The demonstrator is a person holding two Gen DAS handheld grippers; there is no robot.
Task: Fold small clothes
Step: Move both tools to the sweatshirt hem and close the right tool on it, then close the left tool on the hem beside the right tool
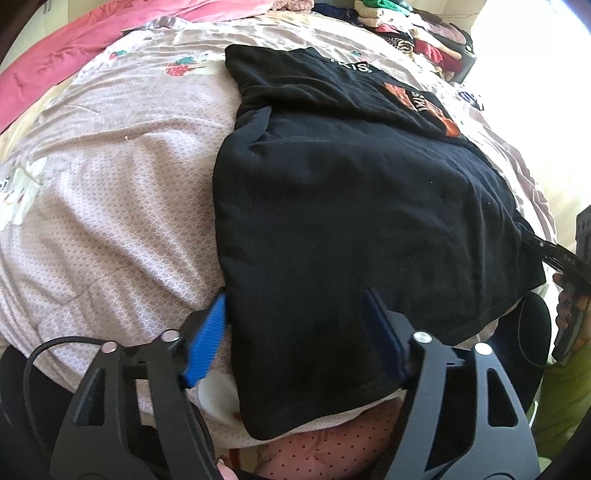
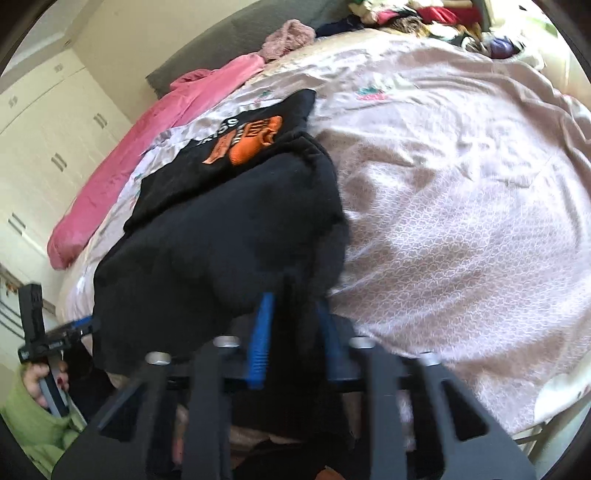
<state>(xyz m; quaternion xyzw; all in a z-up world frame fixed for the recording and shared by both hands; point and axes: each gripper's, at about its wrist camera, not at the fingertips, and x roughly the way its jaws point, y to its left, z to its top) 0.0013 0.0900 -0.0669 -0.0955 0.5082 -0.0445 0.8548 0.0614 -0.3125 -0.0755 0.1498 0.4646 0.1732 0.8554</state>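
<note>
A black T-shirt (image 1: 351, 192) with an orange print lies on the bed, its near part folded over. My left gripper (image 1: 295, 299) is open, its blue fingers straddling the shirt's near left corner at the bed edge. My right gripper (image 2: 295, 302) is shut on the black T-shirt (image 2: 229, 236) at its near right corner, with cloth bunched between the blue fingers. The right gripper shows in the left wrist view (image 1: 532, 240) at the shirt's right edge. The left gripper shows in the right wrist view (image 2: 86, 325) at the shirt's left edge.
The bed has a pale pink patterned quilt (image 1: 110, 192). A pink blanket (image 2: 122, 162) lies along the far side. A pile of mixed clothes (image 1: 421, 33) sits at the far corner. White wardrobe doors (image 2: 44, 140) stand beyond the bed.
</note>
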